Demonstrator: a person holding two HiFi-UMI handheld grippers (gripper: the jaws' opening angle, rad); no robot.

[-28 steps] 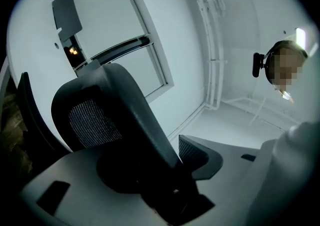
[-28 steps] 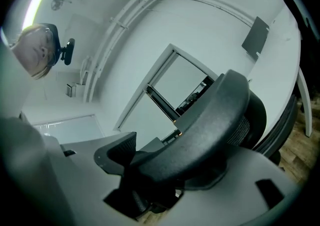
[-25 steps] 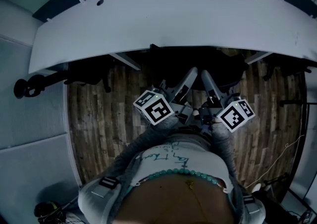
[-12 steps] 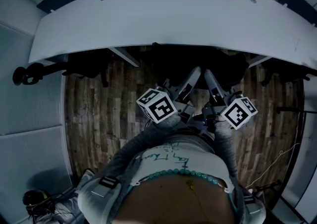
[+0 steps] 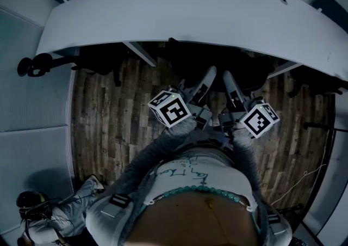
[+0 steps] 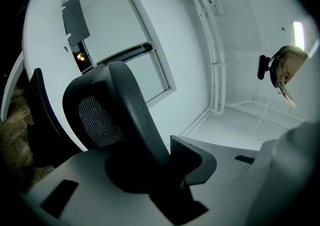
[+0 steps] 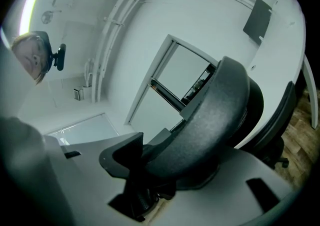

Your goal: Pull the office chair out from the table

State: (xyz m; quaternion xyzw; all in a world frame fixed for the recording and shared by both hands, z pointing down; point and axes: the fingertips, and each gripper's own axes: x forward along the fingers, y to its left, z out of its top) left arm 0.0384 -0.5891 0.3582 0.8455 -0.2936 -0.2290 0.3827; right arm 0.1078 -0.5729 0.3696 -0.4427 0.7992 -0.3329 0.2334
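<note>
Now both sets of fingers have just been closing, and each has the top rim of the office chair (image 5: 185, 60) between them. In the left gripper view, the dark frame of the backrest (image 6: 100, 115) runs straight through the left gripper (image 6: 150, 160), and its fingers, half drawn in, appear to press on it from both sides. In the right gripper view, the right gripper (image 7: 160, 165) has narrowed less, yet the curved rim (image 7: 215, 115) fills the gap and seems pinched there. Seen from the head view, the left gripper (image 5: 208, 73) and right gripper (image 5: 226, 79) sit side by side at the same spot on the chair back as a moment ago. The reach looks finished and the hold looks made, so the pull itself is probably next.

The chair is not yet drawn out: its seat is tucked deep under the edge of the curved white surface (image 5: 190, 11), with only its back showing. A neighbouring chair (image 5: 92, 68) stands under the surface to the left and another (image 5: 304, 76) to the right, each apart from this one. The wooden floor (image 5: 109, 114) lies behind the chair, where the person stands close and would likely need to step back.
</note>
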